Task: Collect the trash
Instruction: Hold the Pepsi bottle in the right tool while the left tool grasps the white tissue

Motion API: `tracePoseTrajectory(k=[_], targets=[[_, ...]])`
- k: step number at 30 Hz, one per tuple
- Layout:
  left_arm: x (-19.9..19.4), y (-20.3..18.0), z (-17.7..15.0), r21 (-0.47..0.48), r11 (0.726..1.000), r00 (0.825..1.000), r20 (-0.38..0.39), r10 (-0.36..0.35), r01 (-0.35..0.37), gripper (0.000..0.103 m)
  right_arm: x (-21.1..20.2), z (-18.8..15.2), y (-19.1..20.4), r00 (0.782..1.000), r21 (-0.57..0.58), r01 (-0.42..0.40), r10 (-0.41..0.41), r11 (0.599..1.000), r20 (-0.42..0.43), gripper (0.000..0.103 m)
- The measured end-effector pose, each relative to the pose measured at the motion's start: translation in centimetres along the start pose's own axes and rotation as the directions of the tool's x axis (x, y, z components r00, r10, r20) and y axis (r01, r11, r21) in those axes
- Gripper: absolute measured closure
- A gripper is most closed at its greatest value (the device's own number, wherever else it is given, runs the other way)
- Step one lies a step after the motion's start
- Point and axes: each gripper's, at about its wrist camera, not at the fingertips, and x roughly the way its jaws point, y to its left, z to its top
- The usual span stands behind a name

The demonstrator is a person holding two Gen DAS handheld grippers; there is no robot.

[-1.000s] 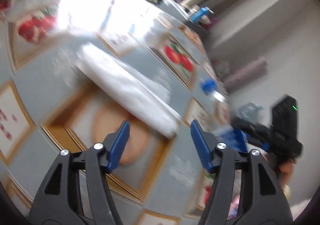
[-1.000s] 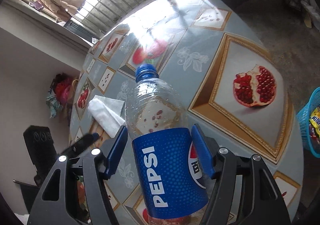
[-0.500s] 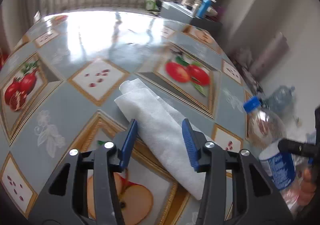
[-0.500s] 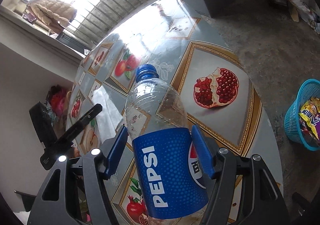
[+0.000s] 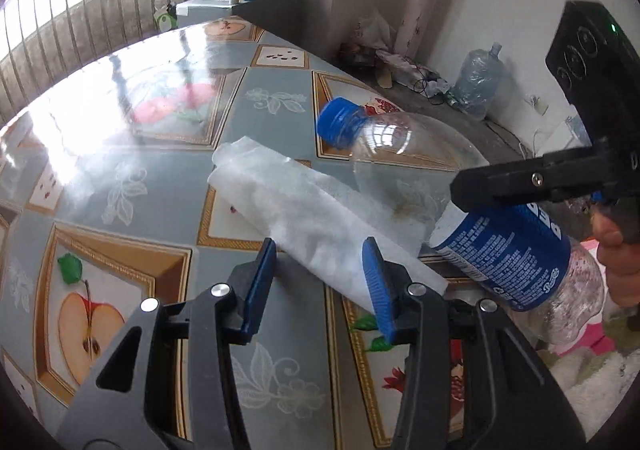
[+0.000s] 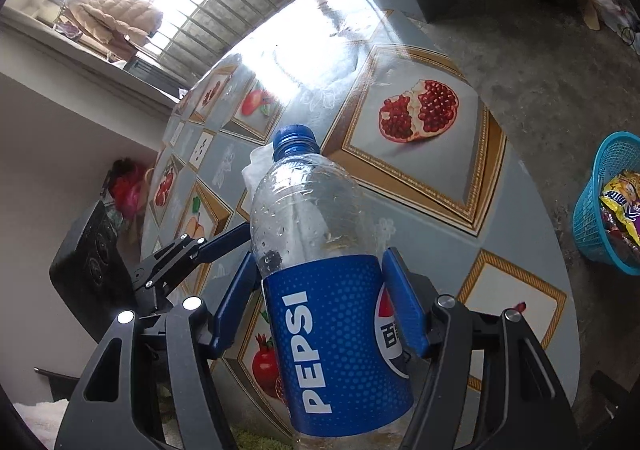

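1. Left gripper (image 5: 320,282): jaws stand wide, one on each side of the near end of the tissue (image 5: 316,226), which lies flat on the bench (image 5: 132,153). Risk, as judged: thin tissue on a glossy cloth may slide or bunch, so the pads close on air or on the cloth.
2. Left pose: low and level, pointing across the bench; whether the pads touch the surface cannot be told.
3. Right gripper (image 6: 332,306): clamped on the label of the bottle (image 6: 320,290), held off the bench, cap forward.
4. Risk, as judged: the bottle hangs just beside the left gripper and over the tissue; a knock could loosen it.
5. The basket (image 6: 592,217) stands on the floor, well apart; a long carry.
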Motion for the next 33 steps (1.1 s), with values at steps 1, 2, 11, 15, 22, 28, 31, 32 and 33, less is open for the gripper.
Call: tracePoseTrajectory(k=[1, 2, 11, 15, 22, 28, 31, 32, 33], targets=[[-0.4, 0.4, -0.3, -0.038, 0.999, 1.000, -0.004, -0.021, 0.021, 0.060, -0.3, -0.2, -0.2, 1.000, -0.001, 0.010, -0.010, 1.000, 0.008, 0.039], [-0.5, 1.0, -0.5, -0.087, 0.995, 0.999, -0.006, -0.042, 0.042, 0.060, -0.9, -0.4, -0.5, 0.999, -0.003, 0.034, -0.034, 0.999, 0.023, 0.039], [1.7, 1.2, 2.2, -0.223, 0.966, 0.992, -0.026, 0.124, -0.127, 0.031, -3.6, -0.7, -3.8, 0.989, 0.073, 0.100, -0.107, 0.992, 0.103, 0.039], [3.2, -1.2, 2.4, -0.037, 0.968, 0.968, -0.045, 0.246, -0.247, 0.030, -3.1, -0.6, -3.4, 0.990, 0.058, 0.087, -0.093, 0.994, 0.107, 0.039], [1.3, 0.9, 0.5, -0.025, 0.963, 0.962, -0.052, 0.266, -0.268, 0.030, -2.0, -0.2, -2.8, 0.997, 0.033, 0.029, -0.031, 0.999, 0.072, 0.039], [-2.0, 3.5, -1.9, -0.013, 0.947, 0.944, -0.088, 0.319, -0.322, 0.035, -1.1, -0.2, -2.1, 0.999, 0.028, -0.023, 0.022, 0.999, 0.037, 0.039], [-3.4, 5.1, -2.5, -0.049, 0.940, 0.938, -0.100, 0.332, -0.338, 0.040, -0.8, 0.0, -2.0, 0.999, 0.024, -0.033, 0.032, 0.999, 0.026, 0.039], [-3.8, 5.5, -2.9, -0.055, 0.938, 0.937, -0.095, 0.337, -0.343, 0.041, -0.7, 0.1, -1.9, 0.999, 0.021, -0.037, 0.036, 0.999, 0.023, 0.039], [-4.3, 5.9, -3.1, -0.065, 0.936, 0.936, -0.088, 0.340, -0.346, 0.043, -0.7, 0.1, -1.8, 0.999, 0.021, -0.040, 0.040, 0.999, 0.021, 0.039]])
